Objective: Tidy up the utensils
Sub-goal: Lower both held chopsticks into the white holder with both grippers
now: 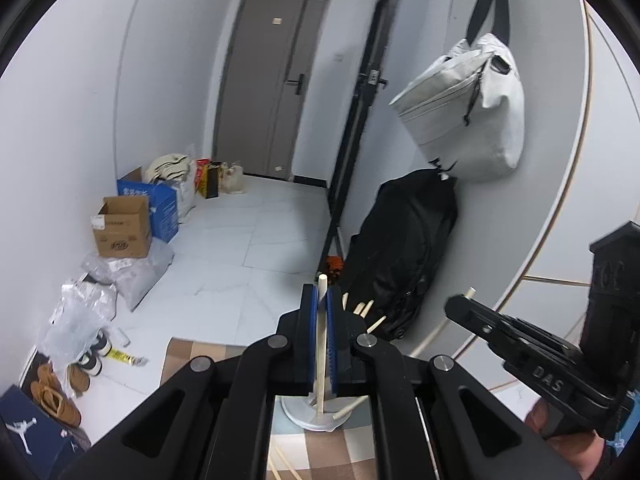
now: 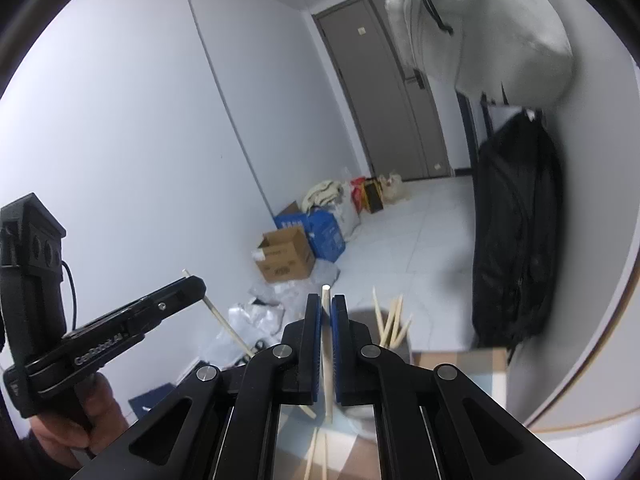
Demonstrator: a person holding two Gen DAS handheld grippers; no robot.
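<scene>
Grey-white walls (image 1: 72,120) and pale tiled floor (image 1: 248,232) all around, with a grey door (image 1: 268,80) at the far end of the hall. On the right wall, a black backpack (image 1: 404,248) standing on the floor under a hanging pale grey bag (image 1: 472,112). Along the left wall, a brown cardboard box (image 1: 122,228) beside a blue box (image 1: 164,208), crumpled plastic bags (image 1: 80,312) nearer, tan shoes (image 1: 56,396) at the lower left. Below the grippers, a checked surface (image 1: 320,452) of brown and pale squares, carrying a white round holder (image 1: 308,416).

Left gripper (image 1: 322,300): jaws pinching one pale wooden chopstick (image 1: 321,344), held upright between the blue pads, its tip poking above them and its lower end reaching down over the holder. Right gripper (image 2: 326,312): jaws likewise pressed onto a single chopstick (image 2: 327,360), upright, tip just clear of the pads. Each gripper visible from the other's camera, each with a stick end showing past its black fingers, a hand (image 2: 76,420) wrapped around the left one's grip.

More chopsticks (image 2: 390,320) fanned out just right of the right gripper, seemingly standing in the holder, though the base is hidden there. A few loose sticks (image 2: 316,452) lying on the surface below.
</scene>
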